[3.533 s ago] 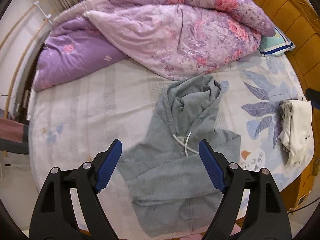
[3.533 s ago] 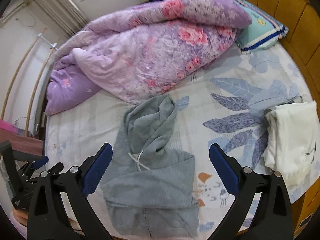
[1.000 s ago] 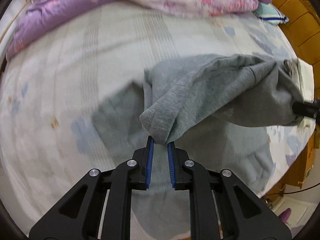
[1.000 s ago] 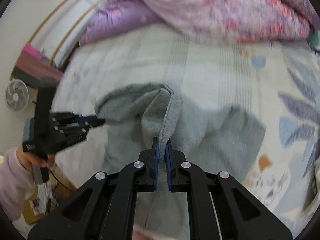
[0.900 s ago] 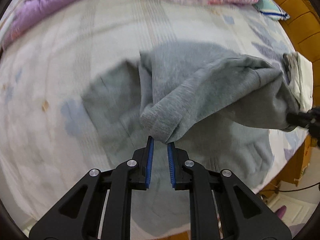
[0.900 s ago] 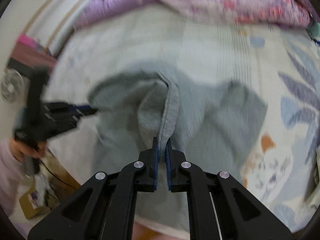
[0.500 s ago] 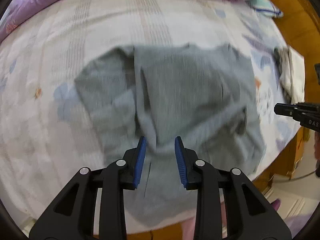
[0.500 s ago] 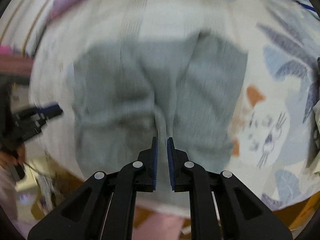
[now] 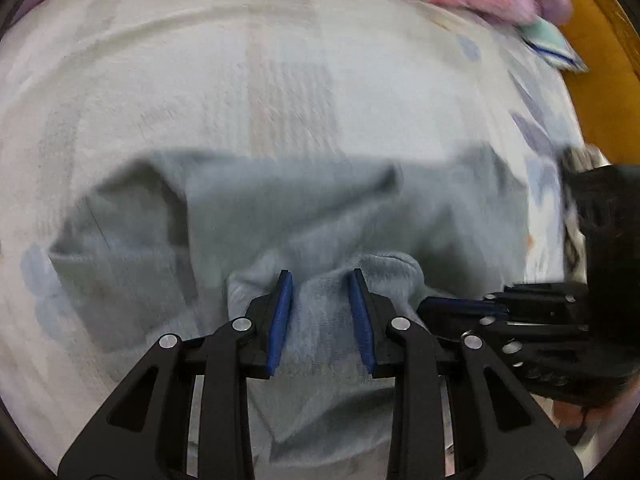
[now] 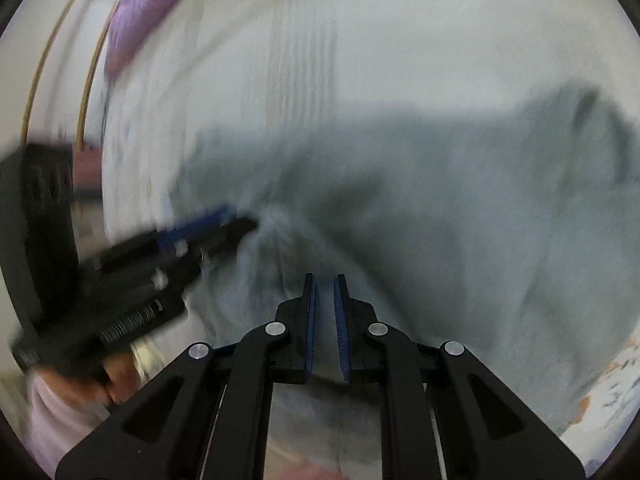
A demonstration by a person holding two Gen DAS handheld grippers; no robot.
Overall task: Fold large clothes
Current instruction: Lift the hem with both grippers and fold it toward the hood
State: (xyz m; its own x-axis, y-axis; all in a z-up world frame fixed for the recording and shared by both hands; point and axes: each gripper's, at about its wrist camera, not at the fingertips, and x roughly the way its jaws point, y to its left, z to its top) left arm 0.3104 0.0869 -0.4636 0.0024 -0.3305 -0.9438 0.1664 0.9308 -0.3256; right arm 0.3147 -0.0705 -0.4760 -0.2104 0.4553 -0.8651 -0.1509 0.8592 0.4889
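Hoodie position: grey hoodie point(image 9: 304, 216) lies spread on the bed sheet point(image 9: 240, 80), its long axis running left to right across both wrist views, near the bed's front edge.
Left gripper: left gripper point(image 9: 320, 316) points steeply down over a raised hump of grey fabric. Its blue pads stand apart with cloth bunched between them, and its jaws have just been opening. Through the blur I judge the cloth let go rather than pinched.
Right gripper: right gripper point(image 10: 324, 328) sits just to the right of the left one, low over the near hem. A narrow slit shows between its pads; whether a thin fold is caught there I cannot tell.
Nearer hand: both tips hover at the hoodie's near edge, close together. The left is nearer the hump, the right nearer the flat body stretching away rightward.
Change from earlier: a second ago both grippers held a lifted fold clear of the bed. Now that fold lies laid over the body and both tools are low against the cloth.
Background: purple quilt point(image 10: 144, 8) remains at the far side.
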